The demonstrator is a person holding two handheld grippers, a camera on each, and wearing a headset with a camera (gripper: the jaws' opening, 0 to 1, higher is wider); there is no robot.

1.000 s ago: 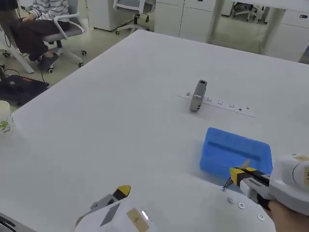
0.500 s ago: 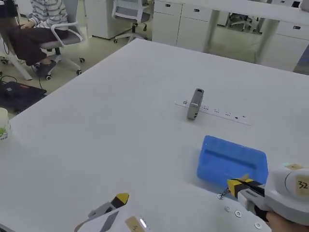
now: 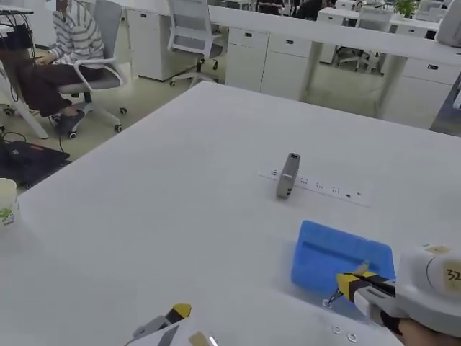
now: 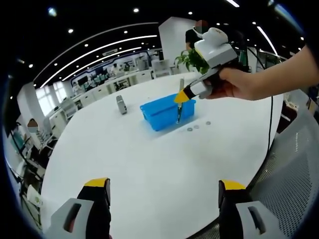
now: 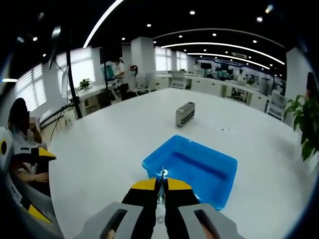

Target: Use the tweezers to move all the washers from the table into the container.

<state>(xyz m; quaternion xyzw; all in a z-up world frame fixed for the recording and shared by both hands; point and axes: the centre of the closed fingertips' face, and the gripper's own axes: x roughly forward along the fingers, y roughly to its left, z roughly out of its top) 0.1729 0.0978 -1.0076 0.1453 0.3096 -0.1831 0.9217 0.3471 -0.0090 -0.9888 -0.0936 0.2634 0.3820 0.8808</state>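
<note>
Three washers (image 4: 196,126) lie in a short row on the white worktop (image 3: 180,216), as seen from the left gripper view; the head view catches two of them (image 3: 336,330) at its near edge. They are outside the single blue container (image 3: 331,252), just beside its near side.

The right hand-held gripper (image 3: 353,281) has its jaws pressed together on one pair of tweezers (image 3: 333,295), which slant down over the near edge of the container. The tweezers' tips hang a little to the left of and beyond the washers, apart from them. In the right gripper view a small bright spot sits at the tips of the tweezers (image 5: 161,179); whether it is a washer I cannot tell.

The container (image 5: 199,167) shows a bare blue floor with nothing in it.

The left hand-held gripper (image 4: 164,191) is at the near left, well apart from the washers, its jaws spread wide and holding nothing.

Beyond the container, one grey device (image 3: 287,175) stands on a power strip (image 3: 324,187). One cup (image 3: 6,202) stands at the far left edge.
</note>
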